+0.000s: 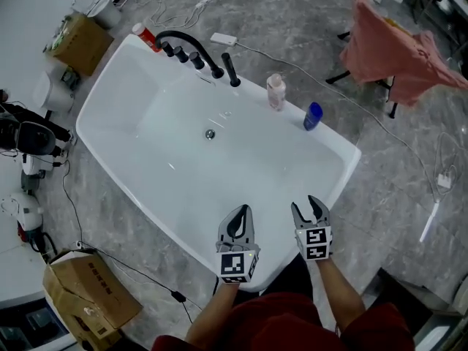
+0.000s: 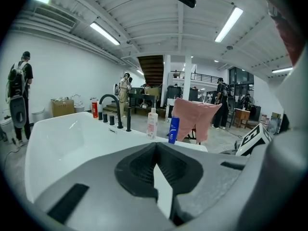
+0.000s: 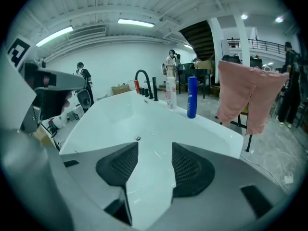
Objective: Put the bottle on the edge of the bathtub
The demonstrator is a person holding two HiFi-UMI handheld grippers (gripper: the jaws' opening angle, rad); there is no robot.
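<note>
The white bathtub (image 1: 241, 174) fills the middle of the head view, with a pink cloth (image 1: 398, 50) draped at upper right. Over the near rim, lower centre, you hold your left gripper (image 1: 239, 212) with jaws pressed together on nothing and your right gripper (image 1: 306, 205) spread and empty. On the far rim, right of the black faucet (image 1: 186, 42), a pale pump bottle (image 1: 276, 91) and a blue bottle (image 1: 313, 116) stand upright, well apart from both grippers.

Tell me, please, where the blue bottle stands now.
In the head view, the blue bottle stands upright on the far rim of the bathtub, toward the right, beside the pale pink bottle.
</note>
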